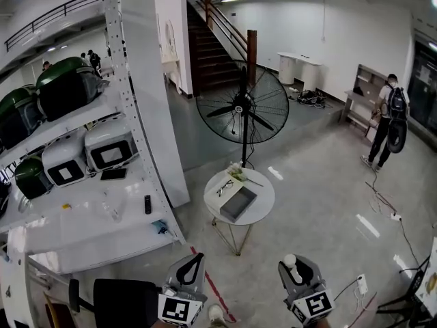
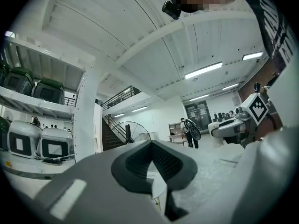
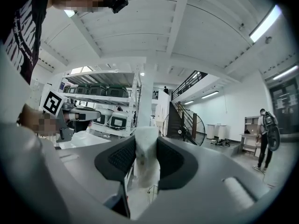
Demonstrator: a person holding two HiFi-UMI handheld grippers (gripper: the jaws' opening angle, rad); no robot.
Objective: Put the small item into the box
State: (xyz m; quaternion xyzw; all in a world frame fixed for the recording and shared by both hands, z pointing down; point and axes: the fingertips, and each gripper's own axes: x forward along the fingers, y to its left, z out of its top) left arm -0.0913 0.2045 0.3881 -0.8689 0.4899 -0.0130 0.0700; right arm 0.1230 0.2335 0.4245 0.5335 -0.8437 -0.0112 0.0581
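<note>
The person holds both grippers low at the bottom edge of the head view, well apart from the round desk point(image 1: 265, 209) that stands further ahead on the grey floor.

The right gripper point(image 1: 295, 268) has its fingers point(image 3: 117, 158) pressed on a small white item point(image 3: 146, 158). The item stands upright between the two dark pads and rises a little above them. In the head view the same item point(image 1: 291, 260) shows as a pale rounded piece on top of this gripper.

The left gripper point(image 1: 192, 265) has its fingers point(image 2: 134, 164) closed together, tip against tip, and nothing is between them. Each gripper carries a cube with square markers, and each one is seen from the side in the view of the other: the right gripper point(image 2: 236, 125) and the left gripper point(image 3: 70, 112).

On the desk lies a shallow grey box point(image 1: 238, 204), open at the top. Just beside it, on the side toward the shelf, lies a pair of glasses point(image 1: 224, 187). Behind the desk stands a large black fan point(image 1: 242, 108) on a pole.

At the left a white shelf point(image 1: 95, 214) carries white and green cases. At the far right a person with a backpack point(image 1: 387, 121) stands near the wall.
</note>
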